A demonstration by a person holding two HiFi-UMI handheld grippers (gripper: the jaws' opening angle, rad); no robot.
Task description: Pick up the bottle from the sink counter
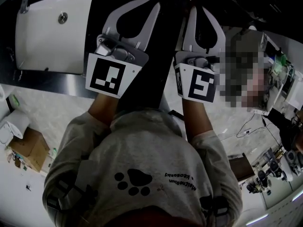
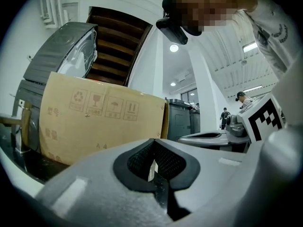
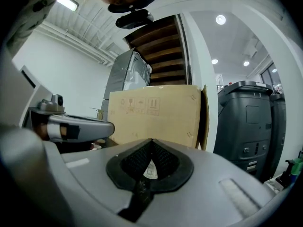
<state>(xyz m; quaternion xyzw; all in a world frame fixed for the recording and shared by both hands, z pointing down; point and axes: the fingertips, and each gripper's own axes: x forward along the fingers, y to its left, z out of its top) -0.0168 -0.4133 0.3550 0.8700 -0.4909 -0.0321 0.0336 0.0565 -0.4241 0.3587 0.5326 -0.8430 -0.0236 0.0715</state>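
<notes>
Nearest the lens in each gripper view are that gripper's own grey moulded jaws. Left gripper (image 2: 153, 144): jaws closed tip to tip, black ribbed pads meeting, nothing between them. Right gripper (image 3: 150, 144): the same, clenched on nothing. In the head view both point level, side by side and apart, over the black sink counter (image 1: 163, 74). Each carries one white cube with black square markers, left (image 1: 106, 74) and right (image 1: 201, 85). The white rectangular sink basin (image 1: 47, 37), with one round metal drain (image 1: 62, 17), lies to the left of the left gripper and is not touched by it. Ahead of both grippers stands one upright tan cardboard sheet printed with handling symbols (image 3: 156, 115). To its right in the right gripper view are two dark grey wheeled bins (image 3: 246, 122). Task item: one dark bottle with a green top (image 3: 292, 170), low at the far right edge of the right gripper view, partly cut off by the frame. It sits right of the bins and well apart from the right gripper's shut jaws, off to their right side. Whether it stands on the sink counter cannot be told. Count: two grippers, two marker cubes, one basin, one drain, one cardboard sheet, two bins, one bottle. Behind the grippers is the person's grey shirt with a black paw print (image 1: 135, 181).
</notes>
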